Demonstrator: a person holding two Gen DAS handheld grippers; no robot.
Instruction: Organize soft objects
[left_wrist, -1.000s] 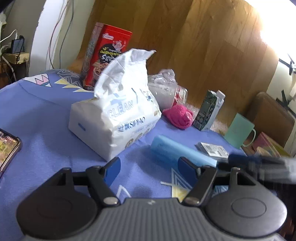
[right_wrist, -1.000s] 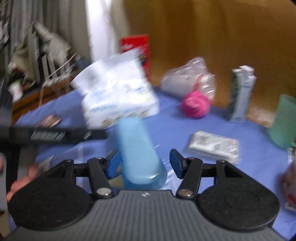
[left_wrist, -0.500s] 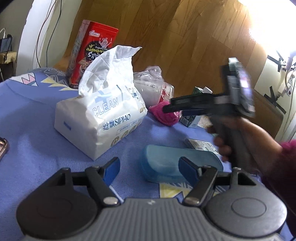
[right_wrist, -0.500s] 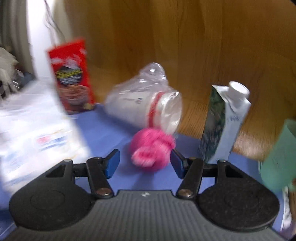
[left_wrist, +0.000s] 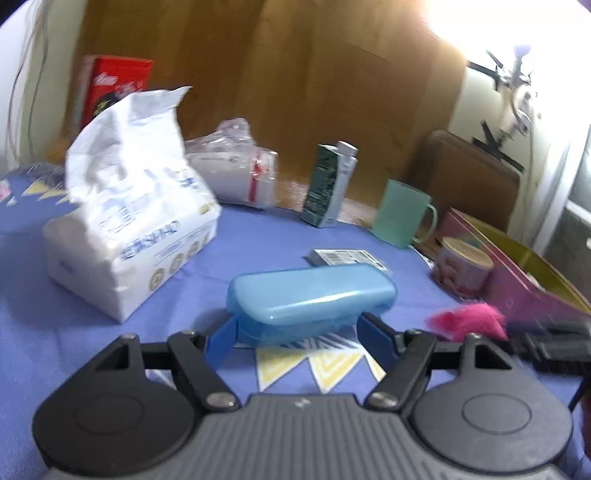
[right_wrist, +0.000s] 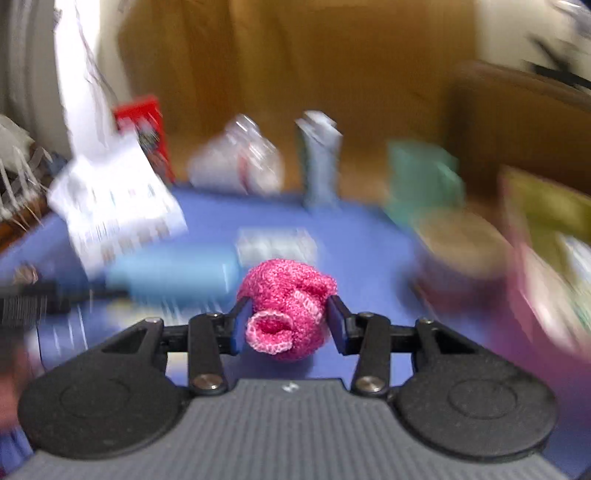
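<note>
While our right gripper (right_wrist: 288, 325) is closing, the pink knit (right_wrist: 291, 306) sits between its blue pads (right_wrist: 338, 326), which press on its two sides, so we hold it lifted above the blue cloth (right_wrist: 369, 251). From the left wrist view we see the same knit (left_wrist: 469, 321) as a blurred pink tuft at the right edge, just ahead of the right gripper's dark body and close to the pink box (left_wrist: 517, 291). Our left gripper (left_wrist: 295, 334) is spread wide with its pads on either side of the near end of the blue case (left_wrist: 310, 291); we cannot tell whether they touch it. That case lies flat on the cloth, with a small printed packet (left_wrist: 343, 256) just behind it. To the left stands the tissue pack (left_wrist: 125, 221), its torn top sticking up. Behind it are a red tin (left_wrist: 114, 88) and a clear plastic bag (left_wrist: 236, 173). Farther right we see a carton (left_wrist: 328, 184) standing upright, a green mug (left_wrist: 402, 212), and a round tin (left_wrist: 461, 269) beside the box. Much of the right wrist view is smeared with blur.
</note>
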